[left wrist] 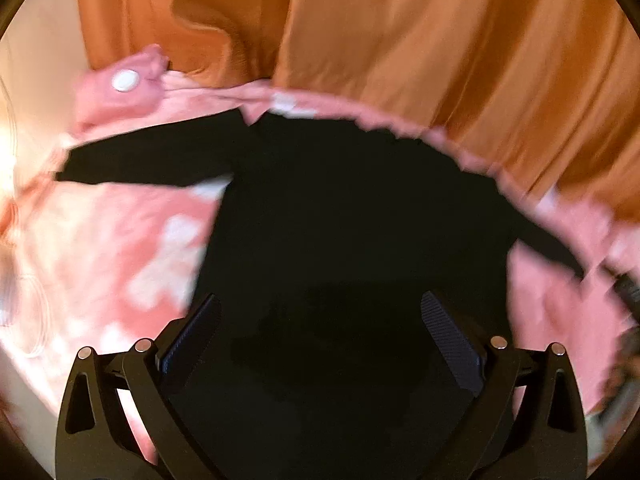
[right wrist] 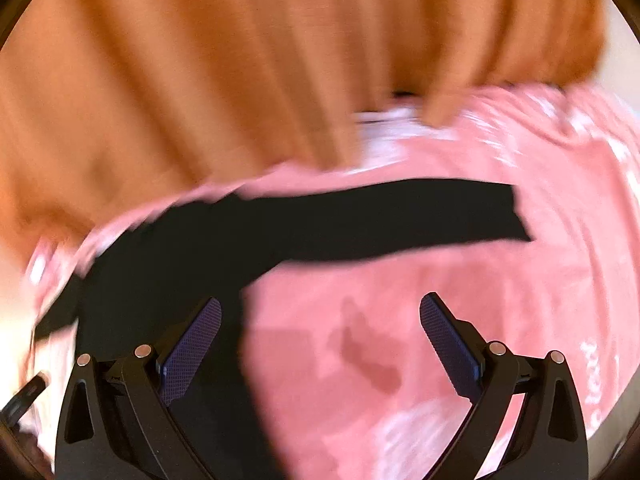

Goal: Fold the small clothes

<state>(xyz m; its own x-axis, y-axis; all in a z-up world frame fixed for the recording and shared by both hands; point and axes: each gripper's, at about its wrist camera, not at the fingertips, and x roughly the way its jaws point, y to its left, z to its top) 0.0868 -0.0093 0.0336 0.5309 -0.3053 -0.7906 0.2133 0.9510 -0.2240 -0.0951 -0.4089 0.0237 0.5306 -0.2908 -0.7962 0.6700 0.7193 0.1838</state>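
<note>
A small black long-sleeved garment (left wrist: 340,216) lies spread on a pink and white patterned cloth (left wrist: 120,248). In the left wrist view one sleeve reaches left and the body fills the middle. My left gripper (left wrist: 320,320) is open and empty just above the black body. In the right wrist view the other sleeve (right wrist: 380,216) stretches right across the pink cloth (right wrist: 440,320). My right gripper (right wrist: 320,320) is open and empty, its left finger over the black fabric, its right over pink. Both views are blurred.
An orange curtain (left wrist: 400,40) hangs behind the surface and also shows in the right wrist view (right wrist: 200,80). A pink bundle with a white button (left wrist: 126,80) lies at the back left.
</note>
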